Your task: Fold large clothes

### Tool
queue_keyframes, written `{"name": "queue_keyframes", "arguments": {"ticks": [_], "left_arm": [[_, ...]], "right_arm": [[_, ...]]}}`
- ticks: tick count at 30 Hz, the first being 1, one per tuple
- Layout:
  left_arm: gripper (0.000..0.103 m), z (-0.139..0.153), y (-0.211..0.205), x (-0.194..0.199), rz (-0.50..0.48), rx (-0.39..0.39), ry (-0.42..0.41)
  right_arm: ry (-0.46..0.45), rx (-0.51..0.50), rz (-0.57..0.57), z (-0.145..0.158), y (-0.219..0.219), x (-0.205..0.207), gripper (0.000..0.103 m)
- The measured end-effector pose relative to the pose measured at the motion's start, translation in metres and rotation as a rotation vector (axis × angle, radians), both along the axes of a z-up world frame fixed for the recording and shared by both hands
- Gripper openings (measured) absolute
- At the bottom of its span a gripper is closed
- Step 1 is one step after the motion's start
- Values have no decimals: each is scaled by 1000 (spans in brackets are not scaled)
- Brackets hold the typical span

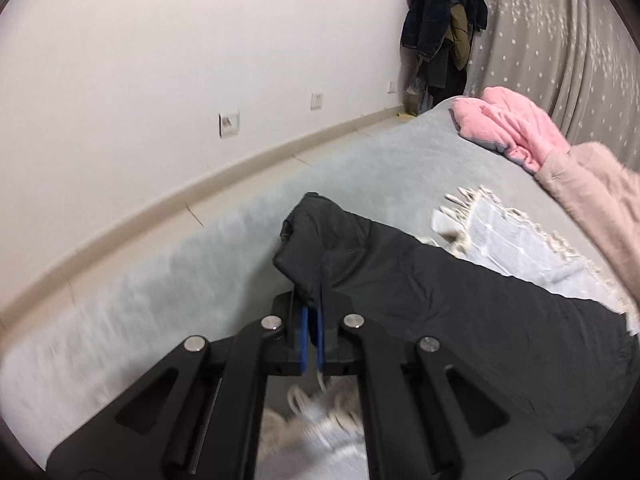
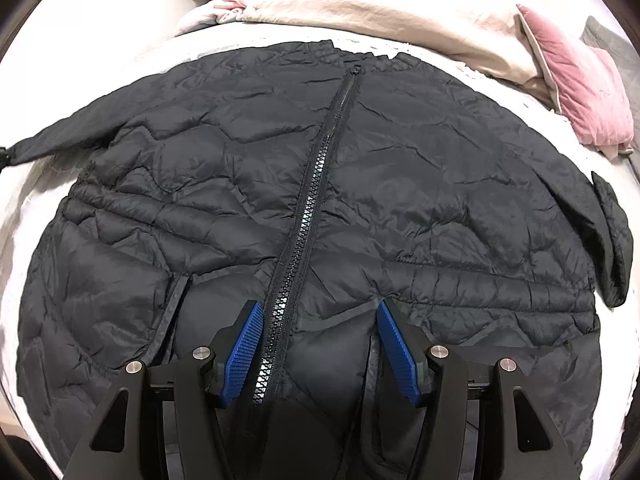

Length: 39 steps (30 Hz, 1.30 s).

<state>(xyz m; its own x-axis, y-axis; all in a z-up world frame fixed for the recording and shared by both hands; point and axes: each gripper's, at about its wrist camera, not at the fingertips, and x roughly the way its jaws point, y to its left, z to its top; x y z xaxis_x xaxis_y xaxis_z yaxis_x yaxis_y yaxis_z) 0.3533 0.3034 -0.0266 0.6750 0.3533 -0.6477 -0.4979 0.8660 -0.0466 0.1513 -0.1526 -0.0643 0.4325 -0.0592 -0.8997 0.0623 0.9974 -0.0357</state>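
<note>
Left gripper pinches the black quilted jacket sleeve cuff, apparently thinly. Right gripper spread, unloaded, at six o'clock over the zipper. Risk: slick fabric slipping free mid-fold.

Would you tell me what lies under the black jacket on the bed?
Under the black jacket a pale fringed throw shows at its edges, on the grey bedcover. What lies beneath the jacket's middle is covered.

Black quilted jacket, pink pillow
</note>
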Motion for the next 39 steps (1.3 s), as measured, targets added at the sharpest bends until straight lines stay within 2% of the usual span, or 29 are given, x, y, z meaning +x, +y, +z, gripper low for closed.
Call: {"name": "queue_keyframes", "arguments": {"ticks": [4,7,9,11,12,13,14,15,16,17,18,22,24,28,32,35,39], "left_arm": [[4,8,4,15,35,67,10],[4,8,5,25,56,126,47],[8,-6,3,35,74,184,151],[11,-35,6,48,72,166,346],[18,-44,7,49,76,143,397],[32,-55,8,46,80,102,440],[38,-60,8,41,83,74,453],[50,-61,8,32,90,54,440],[57,-60,6,23,98,46,417],[70,-57,4,14,103,35,399],[75,-53,1,4,99,14,390],[76,-41,-15,-26,24,-128,410],[76,-30,-32,-41,-44,-199,387],[82,-9,-83,-70,-151,-227,316],[83,-3,-146,-99,-294,-246,221],[83,-11,-187,-106,-395,-289,221],[83,-21,-239,-114,-493,-285,215]], "right_arm": [[-6,-8,6,2,-5,-1,60],[-17,1,-12,5,-17,0,60],[-21,26,-31,6,-29,2,60],[-26,38,-51,7,-41,4,60],[-27,40,-65,8,-47,6,60],[-27,41,-78,10,-53,6,60],[-30,42,-97,12,-62,8,60],[-37,45,-116,15,-68,7,60],[-50,55,-138,19,-76,6,60],[-65,67,-166,24,-87,5,60],[-79,73,-200,29,-100,4,60],[-107,53,-338,46,-152,4,60],[-128,43,-400,55,-188,1,60],[-159,26,-503,65,-249,0,60],[-126,-37,-598,60,-311,13,60],[-95,-102,-640,47,-342,22,60],[-67,-220,-633,21,-363,38,58]]}}
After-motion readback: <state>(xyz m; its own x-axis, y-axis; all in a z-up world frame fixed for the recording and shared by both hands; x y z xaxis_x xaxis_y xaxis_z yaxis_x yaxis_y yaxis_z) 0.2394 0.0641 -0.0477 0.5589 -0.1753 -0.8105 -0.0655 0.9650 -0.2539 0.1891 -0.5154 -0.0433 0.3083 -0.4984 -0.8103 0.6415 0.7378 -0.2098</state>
